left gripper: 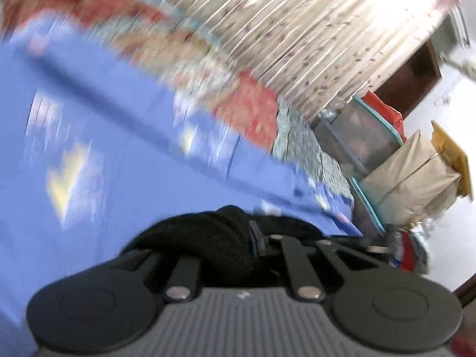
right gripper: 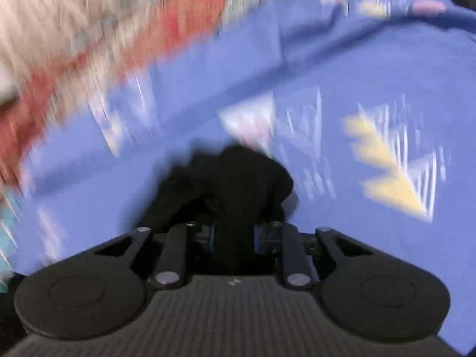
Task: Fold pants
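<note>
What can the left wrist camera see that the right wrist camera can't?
Only the left wrist view shows the clear storage bin, the wrapped beige bundle and the striped curtain clearly.

Only the right wrist view shows the big yellow zigzag print.

Both show the blue sheet, the red patterned blanket and black pants pinched in a gripper: left gripper, right gripper. Both are blurry.

Home bedroom: bedsheet [left gripper: 89, 136], curtain [left gripper: 297, 29], storage bags [left gripper: 410, 175].
</note>
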A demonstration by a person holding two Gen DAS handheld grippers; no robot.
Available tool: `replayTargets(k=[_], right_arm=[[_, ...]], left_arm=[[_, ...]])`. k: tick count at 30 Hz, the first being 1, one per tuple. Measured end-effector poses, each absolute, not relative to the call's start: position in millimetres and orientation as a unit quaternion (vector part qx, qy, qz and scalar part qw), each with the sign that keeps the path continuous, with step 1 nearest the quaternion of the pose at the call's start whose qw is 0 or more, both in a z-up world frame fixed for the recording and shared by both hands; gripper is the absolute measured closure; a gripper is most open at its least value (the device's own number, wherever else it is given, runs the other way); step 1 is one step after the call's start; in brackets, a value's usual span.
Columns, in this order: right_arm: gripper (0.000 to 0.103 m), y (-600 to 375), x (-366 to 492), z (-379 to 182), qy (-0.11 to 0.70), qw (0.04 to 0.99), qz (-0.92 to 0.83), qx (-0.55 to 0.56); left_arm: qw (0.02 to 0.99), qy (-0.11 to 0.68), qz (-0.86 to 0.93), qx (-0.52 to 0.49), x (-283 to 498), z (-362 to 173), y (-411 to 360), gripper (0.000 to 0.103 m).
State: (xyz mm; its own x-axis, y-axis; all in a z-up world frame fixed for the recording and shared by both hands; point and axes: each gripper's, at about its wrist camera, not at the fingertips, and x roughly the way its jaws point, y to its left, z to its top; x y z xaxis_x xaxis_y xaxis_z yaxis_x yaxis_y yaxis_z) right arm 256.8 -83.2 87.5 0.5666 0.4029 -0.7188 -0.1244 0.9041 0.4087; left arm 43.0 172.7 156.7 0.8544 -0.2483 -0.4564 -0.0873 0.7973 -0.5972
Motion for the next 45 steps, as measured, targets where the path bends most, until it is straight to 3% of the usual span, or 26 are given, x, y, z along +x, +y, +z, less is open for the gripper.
replayTargets(k=[4,8,12,18,19,21,24,28,33,35,37,39,40,41,43,45], right_arm=[[0.08,-81,250,182,0.319,0.911,0.168,0.198],[0.076,-121,231,224,0.236,0.931,0.17,0.223],[0.07,-175,213,177,0.266,0.924,0.171,0.216],[0.064,-217,175,45,0.426,0.886,0.052,0.174],[0.058,-225,170,34,0.43,0.883,0.038,0.185],[0.055,-244,154,23,0.41,0.877,0.033,0.25],[0.054,-250,153,30,0.395,0.881,0.028,0.259],[0.053,-231,163,60,0.341,0.926,0.018,0.158],[0.052,-184,199,74,0.31,0.947,0.08,0.036],[0.041,-162,216,69,0.329,0.939,0.095,-0.019],[0.036,-146,233,55,0.354,0.928,0.093,-0.067],[0.045,-133,261,33,0.39,0.911,0.067,-0.116],[0.072,-127,271,27,0.4,0.905,0.061,-0.128],[0.087,-123,284,28,0.404,0.904,0.055,-0.131],[0.087,-124,297,50,0.388,0.916,0.055,-0.085],[0.088,-143,302,98,0.323,0.942,0.093,0.005]], left_arm=[[0.938,0.167,-0.03,-0.302,55,239,185,0.095],[0.944,0.103,-0.028,-0.312,14,252,192,0.095],[0.925,0.161,-0.027,-0.343,-33,187,186,0.095],[0.84,0.337,0.019,-0.425,-78,37,164,0.095],[0.828,0.358,0.032,-0.431,-85,18,159,0.095],[0.808,0.382,0.046,-0.446,-94,-7,154,0.095],[0.792,0.386,0.056,-0.469,-106,-20,152,0.092],[0.792,0.38,0.064,-0.474,-105,-16,159,0.082],[0.79,0.384,0.069,-0.473,-88,-9,159,0.081],[0.787,0.387,0.068,-0.476,-86,-10,157,0.081],[0.786,0.388,0.068,-0.477,-82,-11,156,0.083],[0.785,0.388,0.066,-0.478,-80,-10,157,0.087],[0.786,0.386,0.064,-0.478,-79,-8,158,0.092],[0.787,0.385,0.064,-0.477,-78,-7,159,0.093],[0.788,0.383,0.07,-0.476,-79,-4,160,0.093],[0.783,0.387,0.077,-0.481,-79,-5,162,0.094]])
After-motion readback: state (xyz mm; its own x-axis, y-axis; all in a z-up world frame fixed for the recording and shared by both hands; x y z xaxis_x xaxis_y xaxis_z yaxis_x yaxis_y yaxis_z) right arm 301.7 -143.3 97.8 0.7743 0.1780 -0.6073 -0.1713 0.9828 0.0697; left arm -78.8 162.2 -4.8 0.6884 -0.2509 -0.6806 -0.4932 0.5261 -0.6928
